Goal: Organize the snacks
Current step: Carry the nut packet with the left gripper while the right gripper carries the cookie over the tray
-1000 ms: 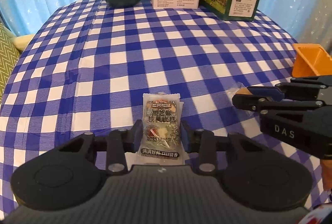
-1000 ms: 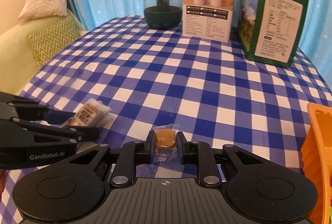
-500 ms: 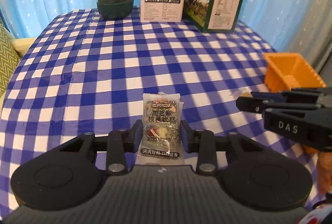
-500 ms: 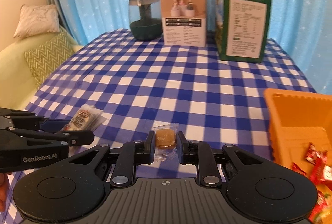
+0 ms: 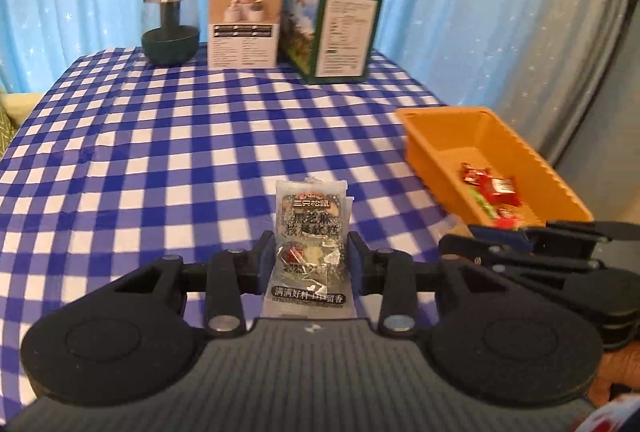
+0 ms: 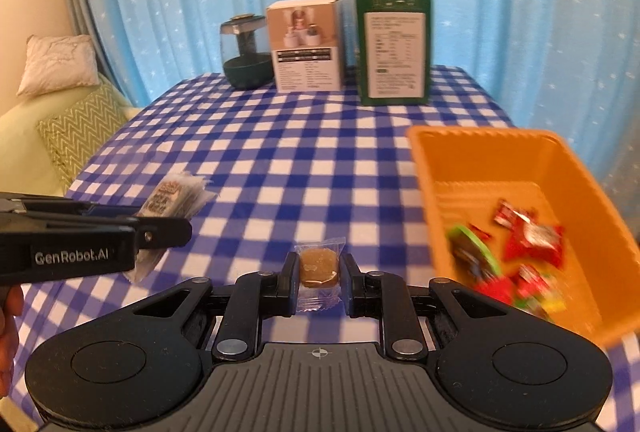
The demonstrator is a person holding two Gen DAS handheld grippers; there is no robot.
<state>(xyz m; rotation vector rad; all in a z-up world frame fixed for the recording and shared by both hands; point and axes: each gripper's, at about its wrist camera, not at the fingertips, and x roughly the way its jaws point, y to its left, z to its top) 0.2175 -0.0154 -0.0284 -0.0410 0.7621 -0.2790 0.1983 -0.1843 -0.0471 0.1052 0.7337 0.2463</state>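
Observation:
My left gripper [image 5: 311, 260] is shut on a grey sesame-cake packet [image 5: 310, 228] and holds it above the checked tablecloth. My right gripper [image 6: 319, 274] is shut on a small clear-wrapped brown candy [image 6: 319, 264]. An orange bin [image 6: 524, 192] with several red and green snacks [image 6: 528, 240] sits to the right; it also shows in the left wrist view [image 5: 480, 156]. The left gripper and its packet [image 6: 168, 198] show at the left of the right wrist view. The right gripper [image 5: 460, 244] shows at the right of the left wrist view, near the bin's front corner.
At the table's far edge stand a dark green glass humidifier [image 5: 170, 24], a beige box [image 5: 244, 20] and a green box [image 5: 340, 28]. Blue curtains hang behind. A sofa with cushions [image 6: 72, 120] is at the left.
Both grippers have risen and moved back and to the right with their snacks; the orange bin has come fully into both views and is nearer.

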